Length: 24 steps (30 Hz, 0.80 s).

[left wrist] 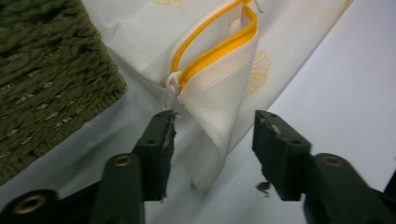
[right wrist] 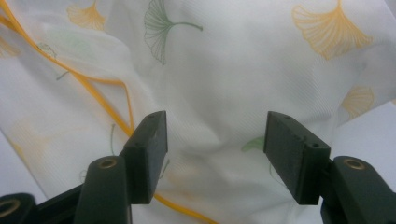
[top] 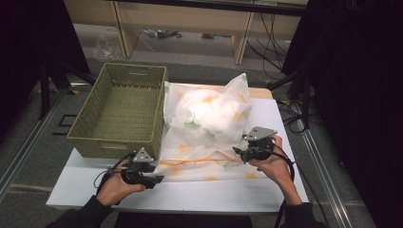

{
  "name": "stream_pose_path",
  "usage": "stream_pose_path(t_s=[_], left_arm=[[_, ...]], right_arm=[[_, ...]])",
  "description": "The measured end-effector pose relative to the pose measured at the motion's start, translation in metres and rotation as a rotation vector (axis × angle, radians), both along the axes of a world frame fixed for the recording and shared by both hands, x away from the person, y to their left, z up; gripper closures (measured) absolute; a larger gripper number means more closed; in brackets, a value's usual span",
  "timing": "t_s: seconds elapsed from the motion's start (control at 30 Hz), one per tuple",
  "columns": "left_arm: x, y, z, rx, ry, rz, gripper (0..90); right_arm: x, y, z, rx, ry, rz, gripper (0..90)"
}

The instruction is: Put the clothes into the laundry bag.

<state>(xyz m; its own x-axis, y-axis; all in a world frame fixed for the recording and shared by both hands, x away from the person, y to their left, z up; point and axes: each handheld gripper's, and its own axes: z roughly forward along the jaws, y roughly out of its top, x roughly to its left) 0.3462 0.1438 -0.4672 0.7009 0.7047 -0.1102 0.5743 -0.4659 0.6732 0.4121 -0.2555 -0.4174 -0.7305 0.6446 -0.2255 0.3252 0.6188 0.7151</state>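
Mesh bag point(top: 209, 118) contents veiled, unidentifiable; bag cut off by right gripper view's edges; basket point(left wrist: 46, 70) cropped at left gripper view's edge

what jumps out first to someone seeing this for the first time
A puffy white mesh bag printed with ginkgo leaves sits mid-table, its orange zipper running along the near edge. Left of it stands an empty olive woven basket. The left claw is open around the bag's zipper corner.
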Motion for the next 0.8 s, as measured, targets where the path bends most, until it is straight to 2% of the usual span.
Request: stream_pose_path(t_s=[0.07,0.1,0.13,0.17,0.27,0.33,0.37,0.53,0.57,0.6,0.63,0.67,0.7,0.77,0.8], left_arm=[[-0.003,0.003,0.003,-0.020,-0.015,0.008,40.6],[-0.004,0.005,0.005,-0.030,-0.028,0.015,39.2],[-0.005,0.006,0.007,-0.038,-0.039,0.021,38.5],[-0.006,0.006,0.008,-0.048,-0.050,0.020,37.4],[-0.007,0.006,0.011,-0.053,-0.074,0.031,35.0],[-0.008,0.005,0.012,-0.074,-0.091,0.025,32.8],[-0.009,0.005,0.014,-0.070,-0.102,0.029,32.4],[-0.012,0.006,0.017,-0.098,-0.126,0.032,30.3],[-0.013,0.007,0.018,-0.101,-0.130,0.037,29.8],[-0.014,0.009,0.018,-0.102,-0.132,0.036,29.0],[-0.015,0.009,0.018,-0.112,-0.134,0.049,28.4],[-0.016,0.011,0.018,-0.109,-0.140,0.047,27.9],[-0.016,0.013,0.019,-0.115,-0.134,0.037,26.7],[-0.018,0.014,0.018,-0.127,-0.133,0.025,23.6],[-0.018,0.014,0.017,-0.131,-0.144,0.028,23.5]], right_arm=[[-0.002,-0.004,0.000,0.030,0.007,0.009,39.2],[-0.004,-0.006,0.000,0.049,0.020,-0.015,38.2],[-0.004,-0.008,-0.001,0.059,0.023,0.001,37.8],[-0.005,-0.009,-0.001,0.066,0.023,-0.022,37.1],[-0.007,-0.013,-0.001,0.085,0.023,-0.037,33.8],[-0.011,-0.015,0.000,0.099,0.025,-0.068,32.2],[-0.013,-0.015,0.001,0.108,0.030,-0.081,31.3],[-0.018,-0.015,0.004,0.122,0.004,-0.083,31.2],[-0.021,-0.013,0.004,0.133,0.023,-0.095,31.1],[-0.021,-0.013,0.004,0.126,0.010,-0.075,31.2],[-0.025,-0.012,0.004,0.130,0.011,-0.099,31.1],[-0.026,-0.011,0.003,0.132,0.004,-0.094,31.2],[-0.027,-0.011,0.003,0.130,0.016,-0.076,31.2],[-0.032,-0.011,0.003,0.137,-0.004,-0.084,31.4],[-0.035,-0.011,0.002,0.144,0.010,-0.076,31.4]])
